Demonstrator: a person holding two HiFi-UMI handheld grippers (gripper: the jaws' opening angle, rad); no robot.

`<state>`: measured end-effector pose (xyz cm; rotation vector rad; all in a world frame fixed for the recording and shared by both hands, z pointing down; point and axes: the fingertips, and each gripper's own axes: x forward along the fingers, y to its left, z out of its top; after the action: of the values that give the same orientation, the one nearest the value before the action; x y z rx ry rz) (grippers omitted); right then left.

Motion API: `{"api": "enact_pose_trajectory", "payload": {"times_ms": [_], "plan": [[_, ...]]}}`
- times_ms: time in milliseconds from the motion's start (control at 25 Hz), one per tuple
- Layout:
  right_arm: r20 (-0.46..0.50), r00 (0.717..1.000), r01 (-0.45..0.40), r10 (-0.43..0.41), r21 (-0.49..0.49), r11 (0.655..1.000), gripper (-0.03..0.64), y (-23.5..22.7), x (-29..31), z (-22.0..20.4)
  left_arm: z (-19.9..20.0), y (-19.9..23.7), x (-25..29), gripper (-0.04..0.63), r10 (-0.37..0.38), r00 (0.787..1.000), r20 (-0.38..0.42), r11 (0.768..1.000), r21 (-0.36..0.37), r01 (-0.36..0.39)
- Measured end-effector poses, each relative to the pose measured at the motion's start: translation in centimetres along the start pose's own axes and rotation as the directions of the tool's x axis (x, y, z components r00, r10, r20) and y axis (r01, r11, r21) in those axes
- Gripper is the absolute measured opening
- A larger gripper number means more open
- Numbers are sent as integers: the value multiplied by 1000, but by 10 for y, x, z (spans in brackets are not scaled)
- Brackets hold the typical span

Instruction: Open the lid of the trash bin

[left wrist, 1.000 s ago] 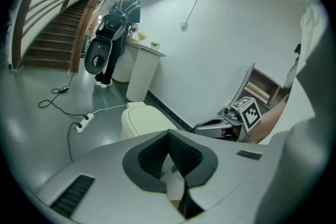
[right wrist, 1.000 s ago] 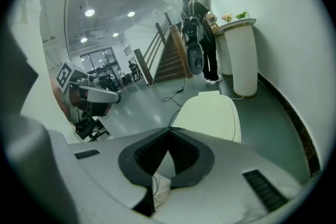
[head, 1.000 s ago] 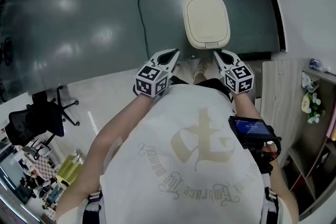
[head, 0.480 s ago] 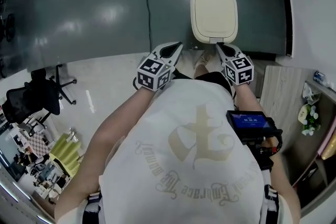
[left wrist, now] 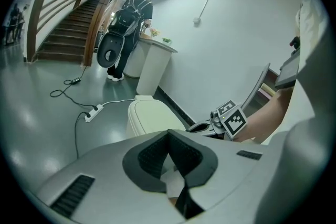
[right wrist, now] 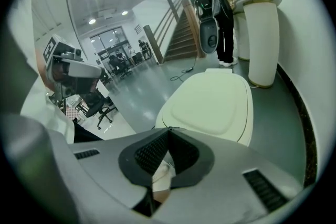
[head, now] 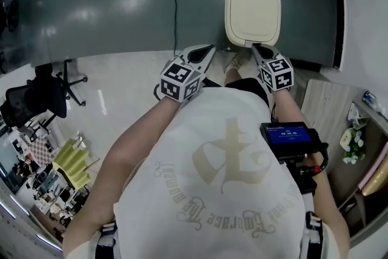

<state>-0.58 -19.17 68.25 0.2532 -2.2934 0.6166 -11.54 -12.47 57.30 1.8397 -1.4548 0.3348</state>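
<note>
Hardly any writing can be read. The white shirt [head: 206, 191] carries a large pale emblem [head: 230, 158] shaped like an ornamental letter. Beneath it runs an arched line of blackletter words [head: 224, 218], too faint and ornate from this angle to spell out. The small device [head: 297, 151] at the person's right hip has a blue screen [head: 290, 133] with a few white lines of characters, too small to read. The cube [head: 180, 80] on the left gripper [head: 209, 48] and the cube [head: 277, 73] on the right gripper [head: 256, 47] bear black-and-white square marker patterns, not letters or numbers. The same kind of pattern shows in both gripper views.
</note>
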Motion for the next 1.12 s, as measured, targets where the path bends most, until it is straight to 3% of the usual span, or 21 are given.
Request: {"api": "enact_pose_trajectory", "payload": {"times_ms": [440,760,960,1120], "plan": [[-174,983,43,-57,-84,996,5,-19,26,-27,-3,19,-3,14,46,999,10,998,-52,-45],[-200,978,18,-64,-226,974,6,-16,30,-29,-9,25,-6,14,53,999,0,997,-64,-53],[-235,965,31,-120,-352,936,6,-12,29,-30,-7,24,-6,14,48,999,0,997,-53,-47],[-248,951,34,-186,-515,857,8,-11,29,-31,-6,24,-5,14,43,999,-5,998,-47,-43]]}}
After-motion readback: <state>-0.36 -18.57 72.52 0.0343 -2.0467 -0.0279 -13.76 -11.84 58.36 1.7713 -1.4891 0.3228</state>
